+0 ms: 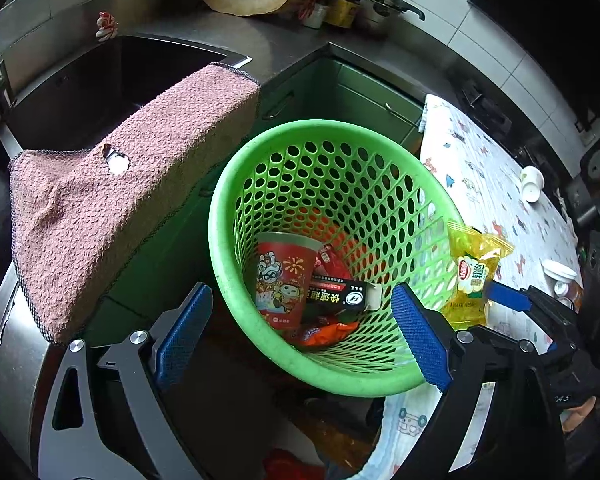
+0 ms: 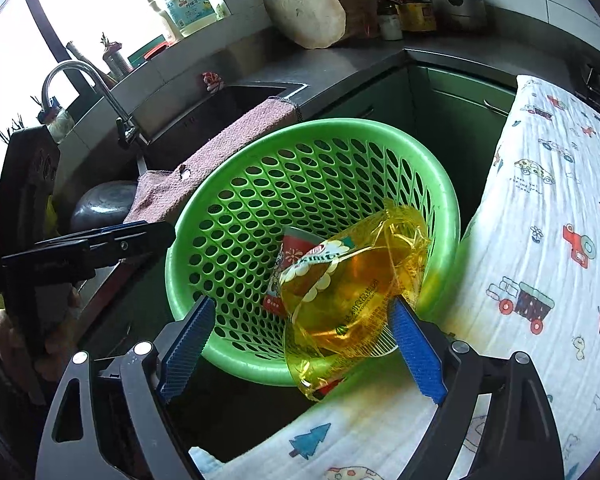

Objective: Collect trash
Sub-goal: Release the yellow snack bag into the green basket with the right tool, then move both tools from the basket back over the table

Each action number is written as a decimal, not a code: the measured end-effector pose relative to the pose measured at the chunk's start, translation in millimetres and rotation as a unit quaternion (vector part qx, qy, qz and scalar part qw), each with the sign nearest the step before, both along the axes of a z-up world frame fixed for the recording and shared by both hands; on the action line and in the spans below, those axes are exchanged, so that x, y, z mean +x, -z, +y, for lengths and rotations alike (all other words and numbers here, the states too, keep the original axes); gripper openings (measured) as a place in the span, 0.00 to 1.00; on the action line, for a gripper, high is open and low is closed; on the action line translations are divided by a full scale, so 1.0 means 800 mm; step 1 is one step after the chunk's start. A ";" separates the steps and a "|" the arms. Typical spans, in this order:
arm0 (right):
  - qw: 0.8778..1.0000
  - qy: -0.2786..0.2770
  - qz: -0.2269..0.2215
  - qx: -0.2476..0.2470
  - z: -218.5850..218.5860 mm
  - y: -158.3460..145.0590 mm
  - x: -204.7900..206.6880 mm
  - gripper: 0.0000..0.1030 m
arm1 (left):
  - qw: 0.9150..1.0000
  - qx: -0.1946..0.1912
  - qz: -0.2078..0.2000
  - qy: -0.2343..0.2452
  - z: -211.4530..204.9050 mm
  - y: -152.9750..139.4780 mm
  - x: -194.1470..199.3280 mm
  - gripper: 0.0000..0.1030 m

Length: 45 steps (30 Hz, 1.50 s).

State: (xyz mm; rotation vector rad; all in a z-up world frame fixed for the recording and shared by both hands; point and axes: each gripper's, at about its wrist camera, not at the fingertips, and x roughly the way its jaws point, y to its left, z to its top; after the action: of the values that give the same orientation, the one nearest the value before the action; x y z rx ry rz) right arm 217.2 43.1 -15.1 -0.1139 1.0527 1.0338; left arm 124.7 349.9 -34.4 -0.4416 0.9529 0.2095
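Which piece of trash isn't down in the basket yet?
The yellow transparent wrapper, at the right tongs by the green basket's rim. The red paper cup, black box and orange wrapper already lie inside.

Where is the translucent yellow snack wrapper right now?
The translucent yellow snack wrapper is between the right gripper's open jaws, against its right pad, over the near rim of the green perforated plastic basket, beside the cartoon-print cloth.

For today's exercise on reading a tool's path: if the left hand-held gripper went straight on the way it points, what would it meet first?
Probably the green basket: its near rim lies between the open left hand-held gripper fingers. Beyond it come the red cup and black box, though depth is uncertain.
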 end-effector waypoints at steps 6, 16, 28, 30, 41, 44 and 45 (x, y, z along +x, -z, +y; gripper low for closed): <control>1.000 0.001 0.001 -0.001 -0.016 0.004 -0.005 0.82 | 1.000 0.001 0.001 0.003 -0.004 0.001 0.002 0.87; 1.000 -0.001 0.000 0.013 -0.023 -0.007 -0.007 0.82 | 1.000 -0.001 -0.001 0.002 -0.007 -0.001 0.000 0.87; 0.997 -0.050 -0.046 0.039 -0.001 -0.045 -0.027 0.82 | 1.000 -0.007 0.001 -0.010 0.010 0.006 -0.008 0.87; 0.996 -0.058 -0.053 0.044 0.002 -0.049 -0.029 0.82 | 1.000 -0.006 0.000 -0.011 0.012 0.007 -0.009 0.87; 0.990 -0.079 -0.116 0.015 0.017 -0.059 -0.036 0.83 | 1.000 -0.014 0.004 -0.027 0.032 0.016 -0.014 0.87; 0.989 -0.082 -0.121 0.014 0.022 -0.059 -0.036 0.83 | 1.000 -0.015 0.006 -0.027 0.032 0.019 -0.013 0.87; 0.989 -0.082 -0.122 0.014 0.023 -0.059 -0.036 0.83 | 1.000 -0.015 0.006 -0.027 0.032 0.019 -0.013 0.87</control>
State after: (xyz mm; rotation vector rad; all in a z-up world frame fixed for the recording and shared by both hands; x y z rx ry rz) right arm 188.3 61.6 32.5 -0.3000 0.8152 1.1510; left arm 114.4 375.8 -49.7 -0.4939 0.9583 0.2473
